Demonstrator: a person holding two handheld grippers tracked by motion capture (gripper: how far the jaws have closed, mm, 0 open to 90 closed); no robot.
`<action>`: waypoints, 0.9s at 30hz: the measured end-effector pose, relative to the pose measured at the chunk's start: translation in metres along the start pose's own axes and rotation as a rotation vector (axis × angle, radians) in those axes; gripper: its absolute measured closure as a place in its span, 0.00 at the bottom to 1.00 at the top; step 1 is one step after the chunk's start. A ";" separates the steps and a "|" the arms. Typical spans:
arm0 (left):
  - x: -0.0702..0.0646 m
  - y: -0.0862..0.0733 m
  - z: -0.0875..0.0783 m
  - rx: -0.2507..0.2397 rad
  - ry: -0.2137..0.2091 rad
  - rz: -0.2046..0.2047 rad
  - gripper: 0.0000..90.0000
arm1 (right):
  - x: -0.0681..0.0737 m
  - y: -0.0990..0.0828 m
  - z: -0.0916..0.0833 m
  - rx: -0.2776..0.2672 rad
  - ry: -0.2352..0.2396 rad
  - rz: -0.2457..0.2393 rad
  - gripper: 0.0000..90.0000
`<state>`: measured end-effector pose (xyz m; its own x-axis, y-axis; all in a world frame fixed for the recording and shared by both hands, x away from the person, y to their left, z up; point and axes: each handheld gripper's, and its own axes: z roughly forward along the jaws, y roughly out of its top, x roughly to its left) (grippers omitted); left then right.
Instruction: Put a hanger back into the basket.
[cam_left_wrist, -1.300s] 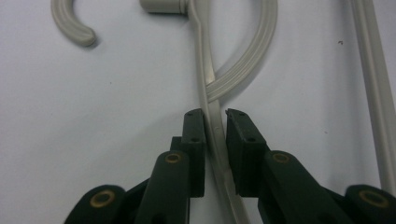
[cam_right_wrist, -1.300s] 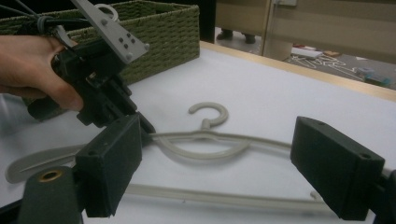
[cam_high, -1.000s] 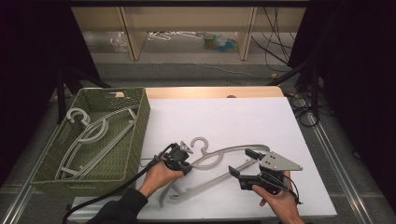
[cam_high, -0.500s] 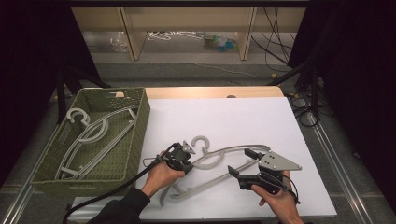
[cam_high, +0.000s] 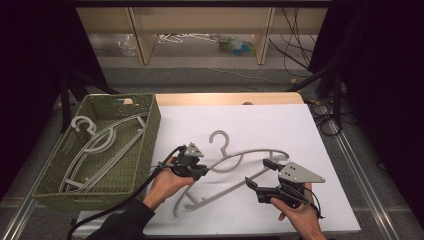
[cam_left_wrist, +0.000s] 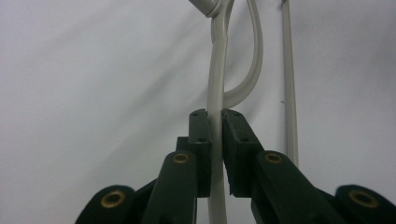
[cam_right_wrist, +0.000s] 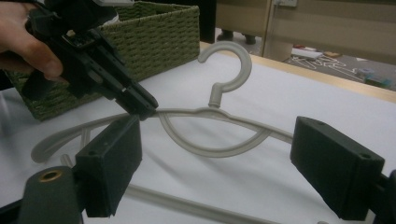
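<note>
White tabletop bears the hanger right of the basket, long axis slanting away from it; left gripper, nearer the basket, clamps its bar, right gripper gapes wide.

In the left gripper view the grey hanger runs off the top edge, so its hook is cut away, and its rod passes out of sight between the left tongs. The hangers in the green basket overlap, and their number cannot be told. The items on the far floor shelf are too small to identify.
</note>
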<state>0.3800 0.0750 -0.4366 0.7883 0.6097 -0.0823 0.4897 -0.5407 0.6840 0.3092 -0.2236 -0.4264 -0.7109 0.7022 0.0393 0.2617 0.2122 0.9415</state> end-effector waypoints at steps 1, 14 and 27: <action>-0.001 0.000 0.000 0.000 0.006 0.012 0.91 | 0.000 0.000 0.000 -0.007 -0.008 -0.001 0.20; -0.009 -0.001 -0.007 0.003 0.008 0.042 0.91 | -0.046 0.003 0.036 0.174 -0.097 -0.194 0.28; -0.015 -0.002 -0.013 0.002 0.015 0.068 0.91 | -0.060 0.004 0.076 0.352 -0.108 -0.454 0.43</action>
<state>0.3619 0.0747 -0.4275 0.8142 0.5801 -0.0246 0.4357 -0.5825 0.6862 0.4024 -0.2137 -0.4507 -0.7366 0.5496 -0.3942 0.1607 0.7084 0.6872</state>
